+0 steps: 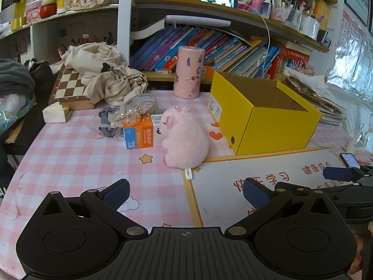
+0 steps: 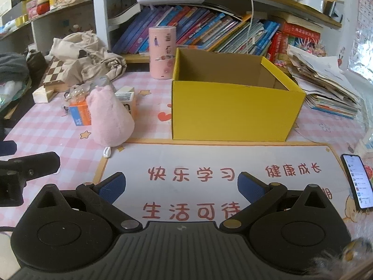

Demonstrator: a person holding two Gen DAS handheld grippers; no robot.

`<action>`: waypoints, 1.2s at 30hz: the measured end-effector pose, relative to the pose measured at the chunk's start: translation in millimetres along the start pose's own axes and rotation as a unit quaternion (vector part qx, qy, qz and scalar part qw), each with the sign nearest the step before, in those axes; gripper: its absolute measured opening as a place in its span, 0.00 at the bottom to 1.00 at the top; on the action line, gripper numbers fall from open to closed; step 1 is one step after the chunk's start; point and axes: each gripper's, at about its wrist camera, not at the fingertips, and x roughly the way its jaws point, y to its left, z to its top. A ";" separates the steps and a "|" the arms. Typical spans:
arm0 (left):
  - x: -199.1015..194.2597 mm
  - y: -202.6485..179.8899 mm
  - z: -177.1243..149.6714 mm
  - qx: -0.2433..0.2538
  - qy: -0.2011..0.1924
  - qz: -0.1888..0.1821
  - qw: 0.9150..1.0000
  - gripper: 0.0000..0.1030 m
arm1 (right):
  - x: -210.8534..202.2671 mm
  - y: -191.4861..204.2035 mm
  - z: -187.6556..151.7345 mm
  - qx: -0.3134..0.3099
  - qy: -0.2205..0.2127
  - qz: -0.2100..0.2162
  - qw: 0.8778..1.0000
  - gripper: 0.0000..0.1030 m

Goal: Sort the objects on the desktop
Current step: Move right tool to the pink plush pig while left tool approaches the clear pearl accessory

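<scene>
Ahead, pink plush (image 1: 185, 137) sits well beyond left claw (image 1: 185, 192); both claws gape, empty.

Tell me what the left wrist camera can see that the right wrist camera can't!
Only the left wrist view shows the pearl hair clip, the tape roll and the plush toy's face. Only the right wrist view shows the whole phone lying on the mat and all of the mat's red writing. Both show the pink plush toy, the orange carton, the yellow box, which looks empty, the pink canister and the chessboard.
</scene>
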 end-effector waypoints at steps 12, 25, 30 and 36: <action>4.1 4.2 4.8 -0.038 -0.011 0.028 0.999 1.00 | 5.3 5.4 14.6 -0.046 -0.032 0.043 0.997 1.00; 4.4 -11.1 26.3 -0.085 -0.071 0.086 0.990 1.00 | 32.0 7.8 49.5 -0.169 -0.064 0.182 0.967 1.00; 3.1 -21.9 25.3 -0.101 -0.056 0.145 0.983 1.00 | 40.7 14.1 50.8 -0.216 -0.057 0.242 0.944 1.00; 1.4 -22.8 8.1 -0.142 -0.023 0.184 0.972 1.00 | 55.2 14.8 43.1 -0.225 -0.023 0.281 0.933 1.00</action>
